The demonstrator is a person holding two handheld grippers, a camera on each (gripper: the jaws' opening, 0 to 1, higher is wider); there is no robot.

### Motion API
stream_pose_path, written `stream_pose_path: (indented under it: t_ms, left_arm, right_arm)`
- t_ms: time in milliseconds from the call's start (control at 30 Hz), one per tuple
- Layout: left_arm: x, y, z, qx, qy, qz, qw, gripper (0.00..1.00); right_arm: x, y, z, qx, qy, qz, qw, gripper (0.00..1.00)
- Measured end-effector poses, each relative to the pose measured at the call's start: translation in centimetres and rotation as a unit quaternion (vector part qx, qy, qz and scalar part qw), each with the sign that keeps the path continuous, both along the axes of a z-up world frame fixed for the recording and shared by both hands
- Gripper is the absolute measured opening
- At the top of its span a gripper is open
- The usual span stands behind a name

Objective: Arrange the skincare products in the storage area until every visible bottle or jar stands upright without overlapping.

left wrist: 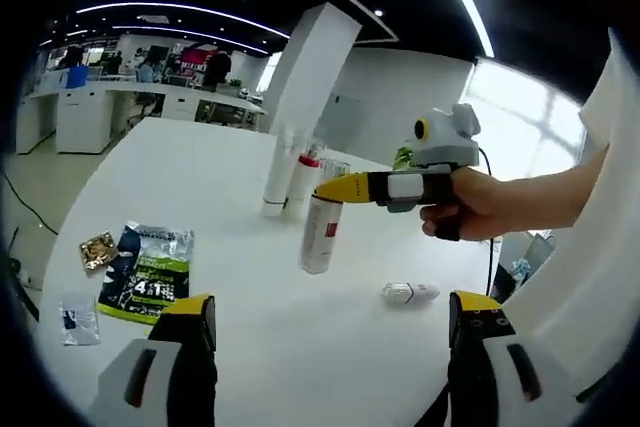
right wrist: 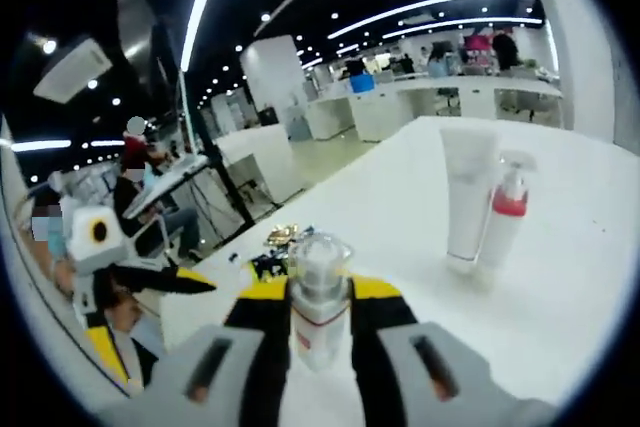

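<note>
Both grippers have black jaws with yellow tips. The right gripper [left wrist: 330, 190] has a grey-and-white body. A white sleeve [left wrist: 615, 107] covers the person's arm.

Wide bare stretch of white round tabletop [left wrist: 300, 347] ahead of the left gripper's parted jaws. Blocked further in by a white-and-red cylindrical bottle [left wrist: 318, 234] clamped in the right gripper [left wrist: 322, 190], hand [left wrist: 478, 205] and arm reaching across from the right. Small white tube [left wrist: 409, 293] lying flat just beyond the open patch. Behind, close together: tall white upright tube [right wrist: 468, 197] and red-collared pump bottle [right wrist: 507, 209]. Dark green-printed sachet [left wrist: 148, 271], small gold packet [left wrist: 98, 250] and clear packet [left wrist: 79, 319] crowding the near-left edge.
</note>
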State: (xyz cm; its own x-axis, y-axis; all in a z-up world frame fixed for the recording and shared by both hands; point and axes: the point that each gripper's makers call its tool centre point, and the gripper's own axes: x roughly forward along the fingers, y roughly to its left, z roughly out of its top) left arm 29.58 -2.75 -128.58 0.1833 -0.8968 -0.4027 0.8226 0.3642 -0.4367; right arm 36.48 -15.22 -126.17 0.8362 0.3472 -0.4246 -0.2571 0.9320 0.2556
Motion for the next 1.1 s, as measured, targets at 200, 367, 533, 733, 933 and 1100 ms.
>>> stream_pose_path:
  t_ms: [200,367,533,733,933,1100]
  left_arm:
    - [1.3,1.1,-0.9,0.008,0.013,0.044,0.9989,1.0]
    - [1.4,1.5,-1.2,0.018,0.006,0.038,0.9991,1.0]
    - [2.0,1.8,-1.2,0.022,0.009,0.052,0.9984,0.99]
    - [0.6,1.2,-1.6,0.028,0.013,0.029,0.9991,1.0]
    - [0.8,1.8,-1.7,0.028,0.011,0.035,0.9989,0.99]
    - [1.0,1.9,-1.4,0.026,0.011,0.043,0.9987,0.98]
  right_arm:
    - [0.9,-2.2,-0.6,-0.026,-0.004,-0.013,0.9996,0.2]
    - [1.6,-3.7,-1.5,-0.053,-0.001,-0.025,0.9983,0.2]
    - [1.7,-3.7,-1.7,-0.064,0.003,-0.023,0.9977,0.2]
    - [2.0,-3.7,-2.4,-0.093,0.003,-0.002,0.9957,0.2]
    - [2.1,-4.7,-2.5,-0.095,-0.001,-0.013,0.9954,0.2]
    - [2.5,-5.6,-2.2,-0.114,-0.019,-0.02,0.9931,0.2]
